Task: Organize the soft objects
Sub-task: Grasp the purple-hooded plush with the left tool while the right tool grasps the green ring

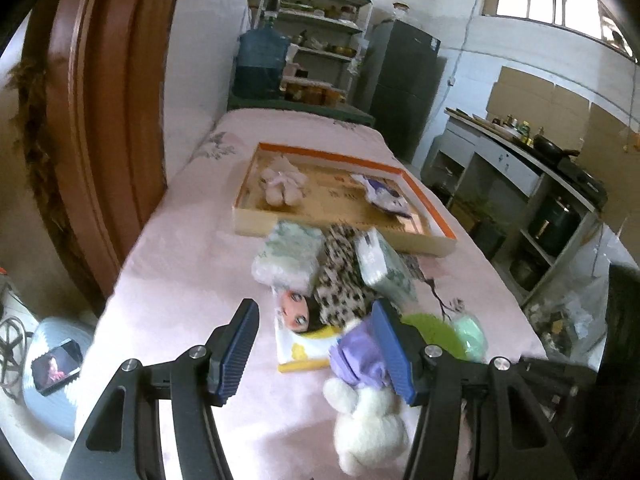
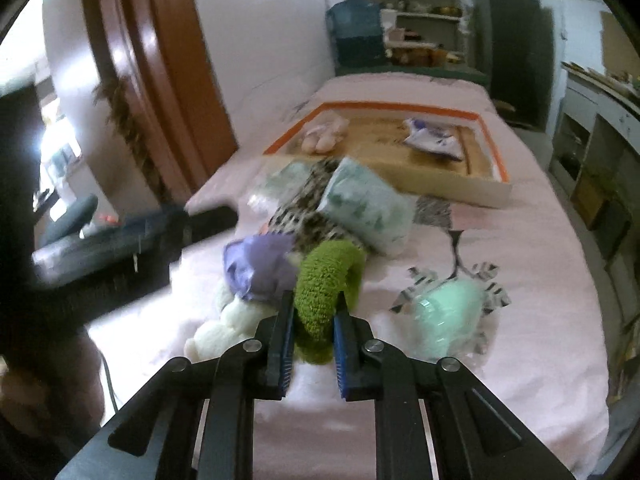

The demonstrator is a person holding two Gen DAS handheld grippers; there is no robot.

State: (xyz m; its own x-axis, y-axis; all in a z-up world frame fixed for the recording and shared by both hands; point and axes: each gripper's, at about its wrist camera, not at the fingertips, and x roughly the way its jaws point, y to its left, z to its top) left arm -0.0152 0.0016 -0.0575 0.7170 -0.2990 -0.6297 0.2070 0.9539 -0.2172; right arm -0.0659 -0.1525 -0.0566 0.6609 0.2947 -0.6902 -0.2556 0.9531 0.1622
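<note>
I count one tray point(image 1: 436, 246) in the middle of my left view, with two soft things inside it: one pale pink plush point(image 1: 282, 184) and one white and purple toy point(image 1: 384, 196). Below the tray I see two pale green packs point(image 1: 290, 256), one spotted cloth point(image 1: 340, 280) and one doll picture book point(image 1: 302, 328). Lower down I count one white bunny point(image 1: 368, 424), one green fuzzy ring point(image 2: 324, 280) and one mint puff point(image 2: 448, 316).

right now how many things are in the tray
2: a pale plush toy at the tray's far left, and a white-and-purple packet toward its right. Nothing else shows inside.
</note>
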